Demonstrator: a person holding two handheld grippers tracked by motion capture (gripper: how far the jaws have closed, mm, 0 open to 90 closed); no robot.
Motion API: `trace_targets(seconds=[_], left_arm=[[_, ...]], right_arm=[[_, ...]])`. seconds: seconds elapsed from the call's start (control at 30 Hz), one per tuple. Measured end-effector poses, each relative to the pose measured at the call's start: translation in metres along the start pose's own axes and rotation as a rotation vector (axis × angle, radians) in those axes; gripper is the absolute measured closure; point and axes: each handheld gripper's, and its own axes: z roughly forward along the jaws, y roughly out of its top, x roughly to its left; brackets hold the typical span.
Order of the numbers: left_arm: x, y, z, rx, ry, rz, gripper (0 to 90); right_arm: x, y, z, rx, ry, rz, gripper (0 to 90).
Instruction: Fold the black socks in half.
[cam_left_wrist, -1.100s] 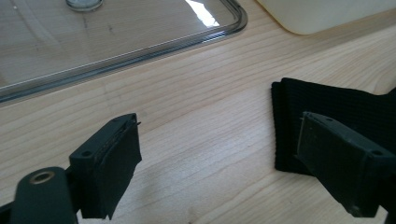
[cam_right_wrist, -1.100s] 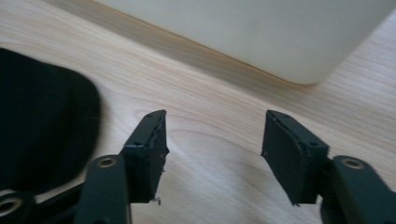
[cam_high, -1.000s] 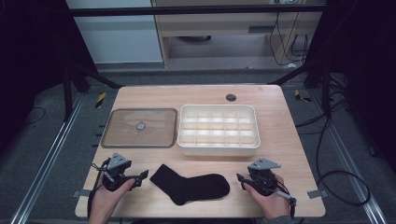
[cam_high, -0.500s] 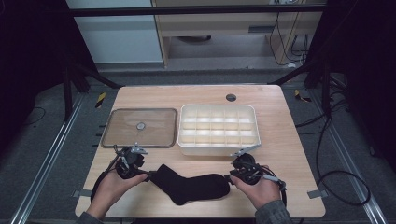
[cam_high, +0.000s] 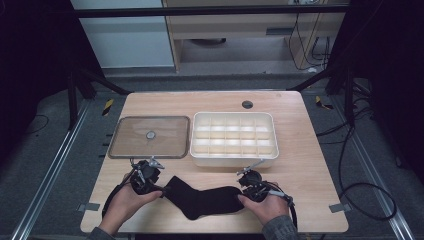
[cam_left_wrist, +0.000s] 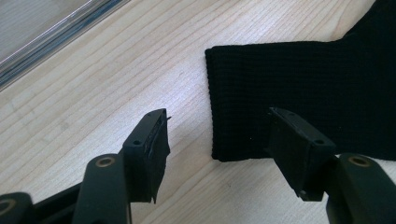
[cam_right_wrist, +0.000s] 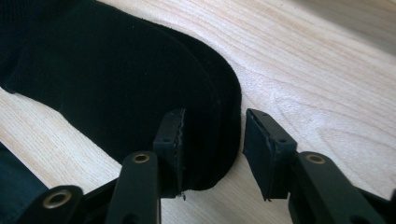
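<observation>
Both grippers have closed in on the black sock (cam_high: 202, 200) since a second ago — each now sits at one end of it.

Left gripper (cam_left_wrist: 212, 140) has its jaws spread wide astride the cuff's near corner, one jaw over bare table (cam_high: 310, 165), the other over the knit; right gripper (cam_right_wrist: 212, 149) is parted around the rounded toe, nothing pinched yet. Taking opposite ends looks meant to lift or fold the sock evenly. It lies flat near the table's front edge, before the divided white tray (cam_high: 232, 140) and the clear lid (cam_high: 150, 136) — long axis left to right, cuff toward the left, toe toward the right.
</observation>
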Motion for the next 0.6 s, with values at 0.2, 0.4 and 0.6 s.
trace_targets(seconds=[0.2, 0.4, 0.6], left_arm=[[-0.002, 0.002, 0.002, 0.009, -0.002, 0.003, 41.0], [-0.004, 0.005, 0.009, 0.046, 0.000, 0.017, 48.2], [0.001, 0.004, 0.017, 0.081, -0.032, 0.006, 57.8]], right_arm=[[0.003, -0.002, 0.003, 0.013, 0.002, -0.028, 78.2], [0.006, -0.001, 0.002, 0.017, -0.006, -0.063, 80.7], [0.008, 0.000, 0.001, 0.012, -0.004, -0.077, 80.5]])
